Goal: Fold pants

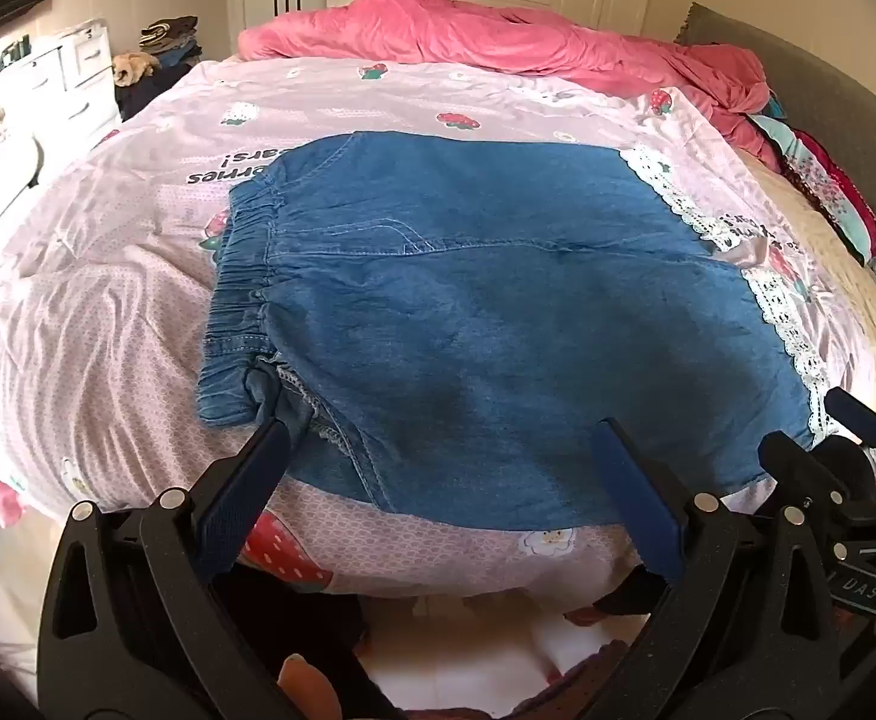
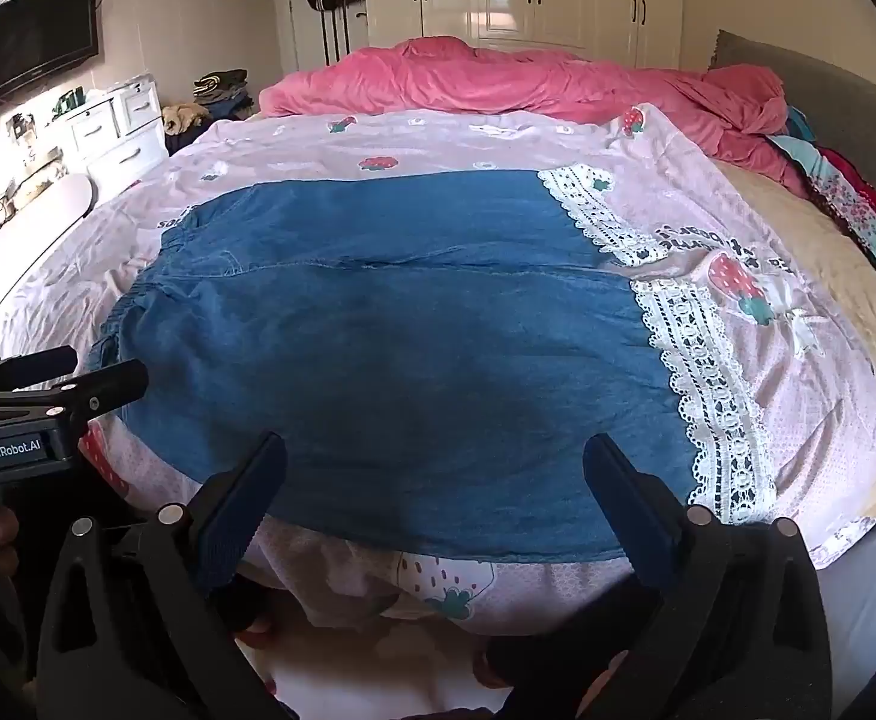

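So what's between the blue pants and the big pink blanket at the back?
Only the pale pink strawberry sheet. In the right wrist view it lies bare between the blue pants and the pink blanket.

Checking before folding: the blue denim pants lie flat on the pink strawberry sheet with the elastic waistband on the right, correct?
Not quite: the elastic waistband is on the left of the blue denim pants; the left wrist view shows it. They do lie flat on the pink strawberry sheet.

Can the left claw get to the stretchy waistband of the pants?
Probably yes. The left claw is open, with the waistband just ahead of its left finger, and nothing lies on the pants between them.
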